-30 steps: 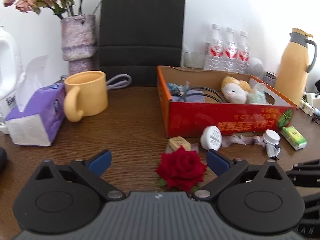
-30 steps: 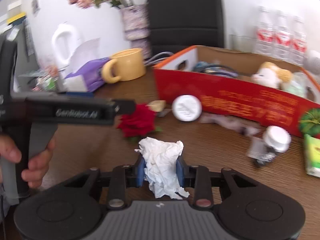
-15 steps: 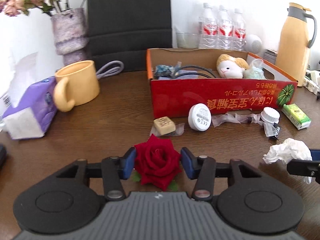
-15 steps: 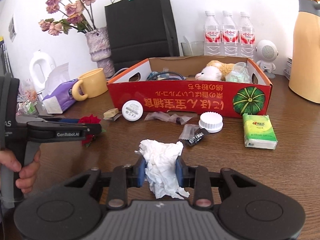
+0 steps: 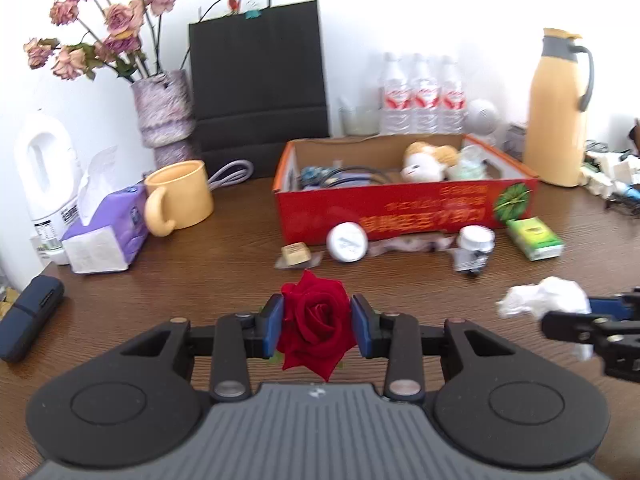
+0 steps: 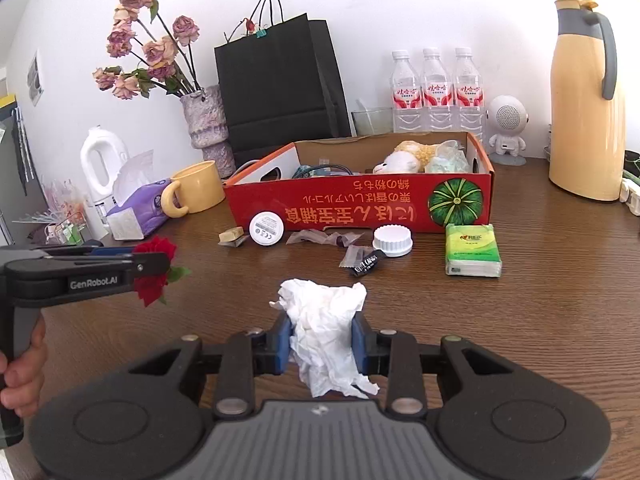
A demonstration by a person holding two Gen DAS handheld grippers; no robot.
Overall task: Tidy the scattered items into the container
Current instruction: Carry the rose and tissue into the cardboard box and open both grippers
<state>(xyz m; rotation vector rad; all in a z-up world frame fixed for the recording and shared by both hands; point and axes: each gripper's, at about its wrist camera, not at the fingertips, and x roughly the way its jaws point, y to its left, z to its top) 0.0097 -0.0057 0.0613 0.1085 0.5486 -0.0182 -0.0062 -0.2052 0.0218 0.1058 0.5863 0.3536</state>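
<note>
Left gripper point(image 5: 317, 326): held level above the table, jaws closed on a red rose point(image 5: 316, 330). Right gripper point(image 6: 322, 340): level, to the right of the left one, jaws closed on a crumpled tissue point(image 6: 326, 332). Person's left hand point(image 6: 20, 376) wraps the left handle.

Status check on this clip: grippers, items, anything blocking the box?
Left gripper shut on red rose. Right gripper shut on crumpled tissue. Both short of red box. Path looks open.

left gripper point(image 5: 317, 330) closed on red rose point(image 5: 316, 326) since 1 s ago, lifted off table point(image 5: 200, 288)
</note>
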